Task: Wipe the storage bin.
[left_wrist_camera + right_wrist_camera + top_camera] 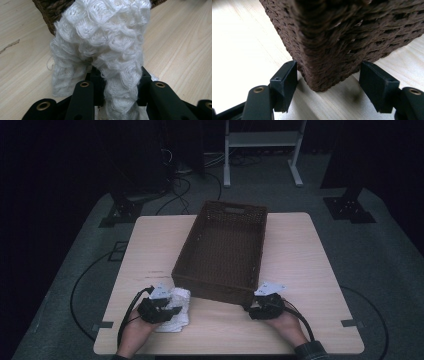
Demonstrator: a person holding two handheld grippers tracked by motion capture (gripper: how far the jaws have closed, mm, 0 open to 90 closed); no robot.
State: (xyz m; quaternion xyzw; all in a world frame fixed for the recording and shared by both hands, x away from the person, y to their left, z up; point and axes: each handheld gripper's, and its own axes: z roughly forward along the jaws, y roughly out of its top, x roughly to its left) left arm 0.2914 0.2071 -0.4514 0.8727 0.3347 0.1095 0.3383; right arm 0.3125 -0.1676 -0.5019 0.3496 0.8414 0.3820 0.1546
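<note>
Near the surface's front edge, both grippers work.
Left gripper (167,306) pinches a white knitted cloth (105,47); right gripper (329,85) is spread around the brown wicker basket's (352,35) corner.

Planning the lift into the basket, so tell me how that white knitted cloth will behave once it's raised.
The white knitted cloth bunches and drapes around the left gripper, so it will probably hang limp and sag. Its open, fluffy knit suggests it is light. Loose threads could snag on the woven basket rim, so lift it well above.
</note>
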